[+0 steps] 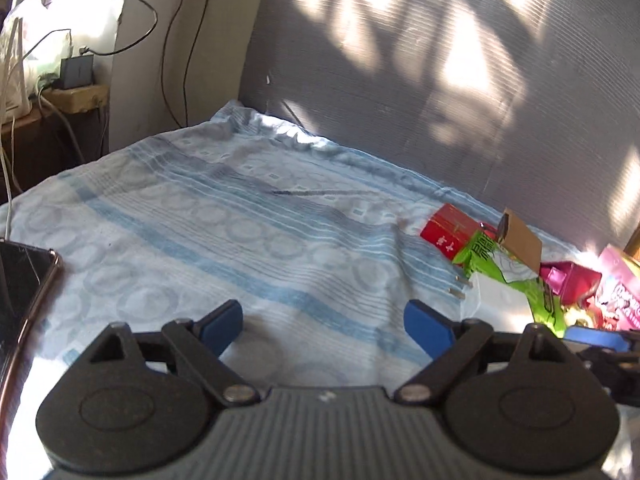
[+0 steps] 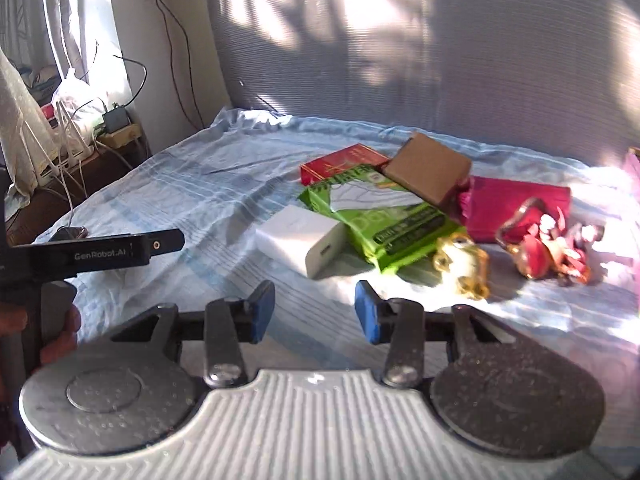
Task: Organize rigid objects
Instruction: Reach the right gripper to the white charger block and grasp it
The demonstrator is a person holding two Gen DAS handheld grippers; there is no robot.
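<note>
A pile of small objects lies on the blue patterned sheet (image 2: 192,184): a white charger block (image 2: 300,238), a green packet (image 2: 380,220), a red box (image 2: 340,164), a brown cardboard box (image 2: 430,172), a magenta pouch (image 2: 516,204), a gold trinket (image 2: 464,264) and a red ornament (image 2: 540,248). My right gripper (image 2: 314,312) is open just short of the charger, nothing between its blue pads. My left gripper (image 1: 324,326) is open over bare sheet, left of the pile; the red box (image 1: 448,230) and green packet (image 1: 488,254) lie to its right.
A grey ribbed wall (image 1: 440,80) backs the bed. A dark glossy phone (image 1: 24,292) lies at the left edge. A side table (image 2: 116,136) with cables and a plastic bag stands far left. A pink box (image 1: 616,292) sits at the far right.
</note>
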